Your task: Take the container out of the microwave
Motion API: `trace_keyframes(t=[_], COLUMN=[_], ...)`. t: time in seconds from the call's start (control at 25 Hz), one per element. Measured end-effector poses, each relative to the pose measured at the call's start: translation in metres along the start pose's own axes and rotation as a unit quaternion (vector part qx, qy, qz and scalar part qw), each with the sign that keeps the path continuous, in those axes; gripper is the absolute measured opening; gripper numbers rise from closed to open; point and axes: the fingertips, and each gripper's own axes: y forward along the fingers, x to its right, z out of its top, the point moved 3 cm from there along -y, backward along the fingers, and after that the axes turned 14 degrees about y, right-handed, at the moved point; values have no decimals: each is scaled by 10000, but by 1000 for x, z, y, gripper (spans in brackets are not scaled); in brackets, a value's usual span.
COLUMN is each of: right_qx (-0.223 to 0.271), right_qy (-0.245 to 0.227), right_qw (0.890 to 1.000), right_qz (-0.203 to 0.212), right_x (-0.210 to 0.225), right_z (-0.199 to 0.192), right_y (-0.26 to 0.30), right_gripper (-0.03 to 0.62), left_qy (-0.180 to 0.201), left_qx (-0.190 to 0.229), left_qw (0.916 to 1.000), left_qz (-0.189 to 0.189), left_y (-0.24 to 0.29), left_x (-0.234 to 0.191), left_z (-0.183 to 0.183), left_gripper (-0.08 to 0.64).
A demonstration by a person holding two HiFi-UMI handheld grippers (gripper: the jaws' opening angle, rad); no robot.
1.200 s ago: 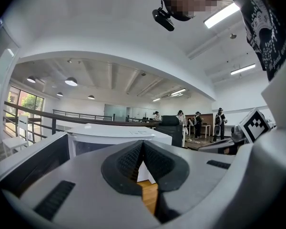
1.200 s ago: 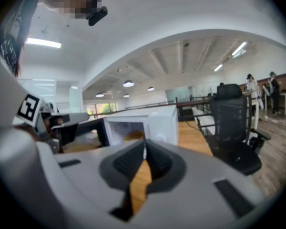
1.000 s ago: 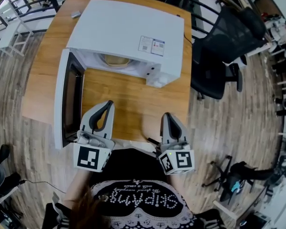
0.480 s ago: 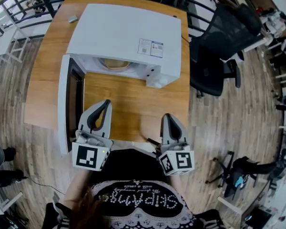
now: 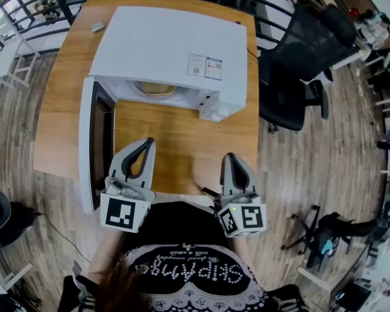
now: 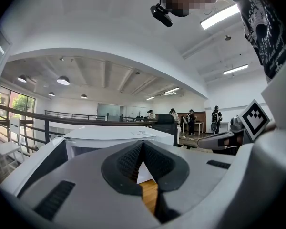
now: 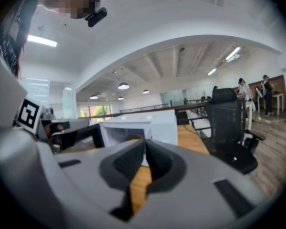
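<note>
Both sets of jaws together, empty: left gripper (image 5: pixel 145 143), right gripper (image 5: pixel 229 157). Container (image 5: pixel 157 88) mostly hidden under microwave (image 5: pixel 166 41) roof.

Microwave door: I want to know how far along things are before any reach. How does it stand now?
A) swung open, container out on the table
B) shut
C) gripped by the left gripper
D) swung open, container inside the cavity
D: the head view shows the door swung wide at the left of the microwave, and the tan container sitting in the cavity.
</note>
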Motion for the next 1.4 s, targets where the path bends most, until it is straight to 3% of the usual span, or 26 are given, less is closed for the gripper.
trace_keyframes(t=[0.64,0.76,0.92,1.16,1.4], right_qx=[57,53,85,70,146], right_qy=[-18,-24,-20,24,117], right_qw=[10000,10000,9999,9998,9993], right_qz=[-11,-33,-57,-195,-318], right_x=[0,1,4,16,25], right_z=[3,3,3,1,2], right_y=[1,0,0,-9,-15], right_gripper=[35,35,35,37,35], left_qy=[227,580,1486,1622,1709], left_qx=[-20,-44,-64,-274,-384], left_qw=[9997,9983,9889,9862,9838], left_qz=[-31,-30,-19,-189,-374], left_y=[1,3,10,23,41], left_x=[-3,-3,-4,2,1], left_z=[1,2,6,-3,-10], left_gripper=[31,31,31,34,116])
